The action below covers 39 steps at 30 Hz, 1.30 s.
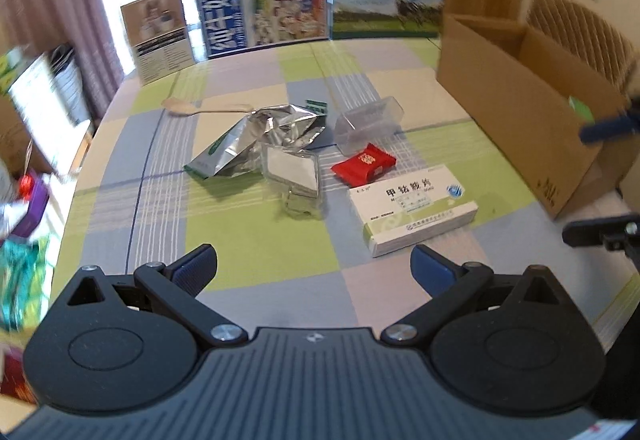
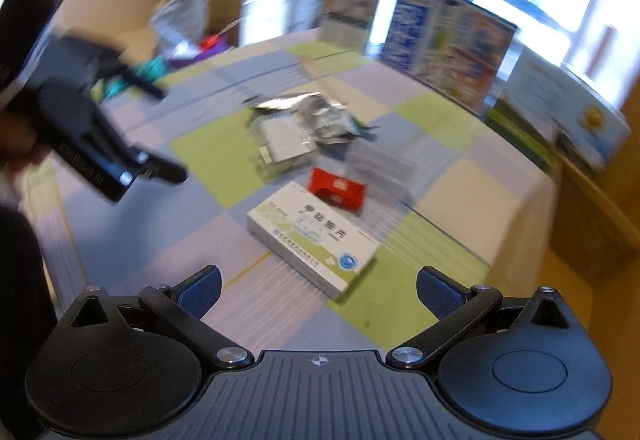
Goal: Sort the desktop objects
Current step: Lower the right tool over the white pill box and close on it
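Two grippers hover above the checked tablecloth (image 1: 248, 252), both with fingers spread wide and nothing between them: the left gripper (image 1: 314, 264) faces the clutter head-on, and the right gripper (image 2: 319, 286) comes at it from the other side. The things to sort lie bunched near the table's middle: a white medicine box (image 1: 416, 214) nearest, a red packet (image 1: 364, 164) touching its far edge, a crumpled foil bag (image 1: 260, 138), a clear plastic tray (image 1: 294, 170) lying against the bag, and a clear plastic box (image 1: 368, 124) just behind the red packet. An open cardboard box (image 1: 520, 108) stands to the right, likely the destination. The main risk, as I judge it, is crowding: closing on the medicine box could nudge the red packet along with it, and the flat box offers little edge to grip from above, so the fingers may skid off. The see-through pieces are light and could slide or flip under a glancing touch. The right wrist view is heavily smeared, so aim judged from it would be poor. Only the left wrist view shows the cardboard box's interior and a pale spoon (image 1: 200, 108) beyond the foil bag; only the right wrist view shows the left gripper from outside, held by a hand (image 2: 16, 152) at the frame's left edge.
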{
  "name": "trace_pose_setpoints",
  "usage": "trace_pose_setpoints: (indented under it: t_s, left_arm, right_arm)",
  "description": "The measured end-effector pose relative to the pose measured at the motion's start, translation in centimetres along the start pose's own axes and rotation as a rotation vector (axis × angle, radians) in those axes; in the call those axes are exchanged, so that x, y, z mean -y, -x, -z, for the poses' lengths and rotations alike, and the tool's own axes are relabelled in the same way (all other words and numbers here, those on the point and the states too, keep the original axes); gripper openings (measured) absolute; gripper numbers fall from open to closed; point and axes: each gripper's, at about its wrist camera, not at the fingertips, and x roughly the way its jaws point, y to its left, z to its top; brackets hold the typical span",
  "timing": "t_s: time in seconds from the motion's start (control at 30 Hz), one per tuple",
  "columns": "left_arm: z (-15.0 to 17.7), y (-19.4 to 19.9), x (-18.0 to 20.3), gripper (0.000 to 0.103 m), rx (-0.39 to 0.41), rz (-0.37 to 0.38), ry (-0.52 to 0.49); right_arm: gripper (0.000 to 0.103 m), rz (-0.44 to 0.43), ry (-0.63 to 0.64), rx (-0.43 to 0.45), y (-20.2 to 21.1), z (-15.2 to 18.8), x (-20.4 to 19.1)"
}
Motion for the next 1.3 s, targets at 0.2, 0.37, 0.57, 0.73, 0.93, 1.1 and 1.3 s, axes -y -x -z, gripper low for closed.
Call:
trace_pose_setpoints:
  t_s: [0.2, 0.37, 0.57, 0.73, 0.93, 1.1, 1.3]
  left_arm:
    - [-1.3, -2.4, -0.6, 0.101, -0.009, 0.019, -0.220]
    - [-2.3, -4.2, -0.6, 0.101, -0.001, 0.086, -0.499]
    - [-3.6, -6.8, -1.3, 0.101, 0.013, 0.190, -0.677]
    - [-4.2, -9.7, -1.1, 0.101, 0.014, 0.245, -0.833]
    - [-5.7, -13.6, -1.8, 0.095, -0.060, 0.342, -0.880]
    - [-6.8, -15.6, -2.3, 0.095, -0.077, 0.403, -0.882]
    - [-7.1, -17.3, -2.4, 0.095, -0.135, 0.464, -0.935]
  right_arm:
    - [0.101, -0.096, 0.243, -0.071, -3.8, -1.8, 0.1]
    - [0.101, -0.147, 0.365, -0.132, -6.8, -3.0, 0.6]
    - [0.101, -0.206, 0.440, -0.195, -9.8, -3.7, 1.2]
    - [0.101, -0.239, 0.475, -0.231, -11.8, -3.7, 1.6]
    - [0.100, -0.275, 0.483, -0.268, -14.4, -3.8, 2.5]
    - [0.092, -0.318, 0.485, -0.307, -16.3, -4.0, 3.0]
    - [0.085, -0.359, 0.469, -0.332, -17.8, -4.4, 3.3]
